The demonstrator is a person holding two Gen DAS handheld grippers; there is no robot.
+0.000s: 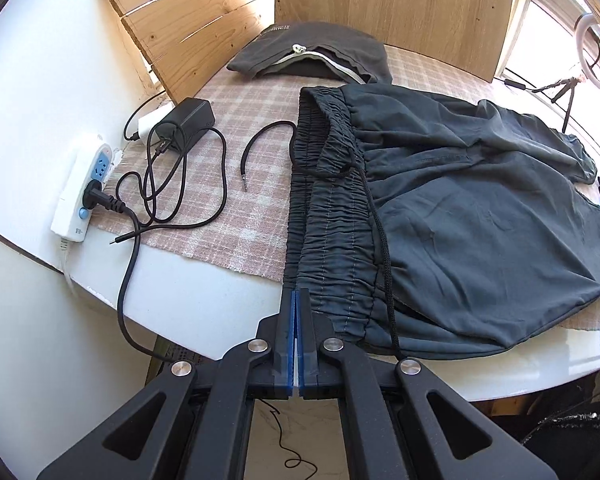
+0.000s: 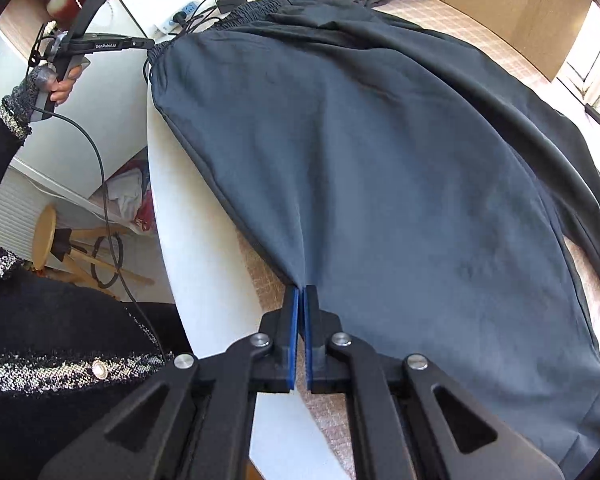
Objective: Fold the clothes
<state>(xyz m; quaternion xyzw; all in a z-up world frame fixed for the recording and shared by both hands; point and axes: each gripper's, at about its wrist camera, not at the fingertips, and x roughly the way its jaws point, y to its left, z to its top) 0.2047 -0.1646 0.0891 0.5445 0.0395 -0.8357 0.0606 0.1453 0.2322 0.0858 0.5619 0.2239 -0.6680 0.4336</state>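
On the round white table [image 1: 204, 304], over a pink plaid cloth [image 1: 256, 208], dark grey drawstring trousers [image 1: 460, 208] lie spread, my left gripper [image 1: 297, 294] pinched onto the near waistband corner and my right gripper [image 2: 301, 290] clamped on the near fabric edge. Beside the waistband sprawl a power adapter [image 1: 186, 122], its tangled cable [image 1: 216, 184] and a white power strip [image 1: 82, 188]; a folded dark garment [image 1: 312, 58] rests behind.

White power strip [image 1: 81, 188] at table edge; black adapter [image 1: 186, 122] on plaid cloth [image 1: 236, 200]; wooden stool [image 2: 46, 236] beyond.
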